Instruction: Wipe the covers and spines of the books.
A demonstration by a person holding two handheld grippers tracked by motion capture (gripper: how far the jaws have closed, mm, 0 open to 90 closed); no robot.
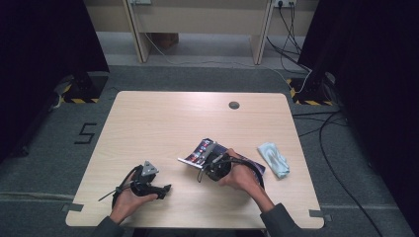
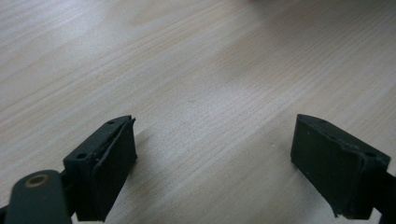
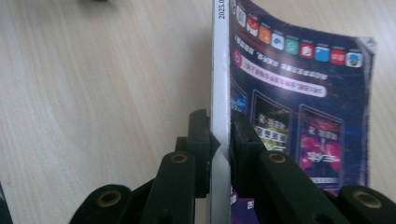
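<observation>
A magazine (image 1: 200, 152) with a dark purple cover and a white spine lies tilted near the middle of the table. My right gripper (image 1: 211, 167) is shut on its spine edge; in the right gripper view the jaws pinch the white spine (image 3: 219, 93) of the magazine (image 3: 299, 107), and the cover bends away to the right. My left gripper (image 1: 165, 188) rests low at the front left of the table, held in a hand. In the left gripper view its fingers (image 2: 109, 158) stand wide apart over bare wood with nothing between them.
A crumpled pale blue cloth (image 1: 273, 159) lies right of the magazine. A round grey cable port (image 1: 234, 105) sits near the table's far edge. Cables run on the floor to the right, and dark curtains stand on both sides.
</observation>
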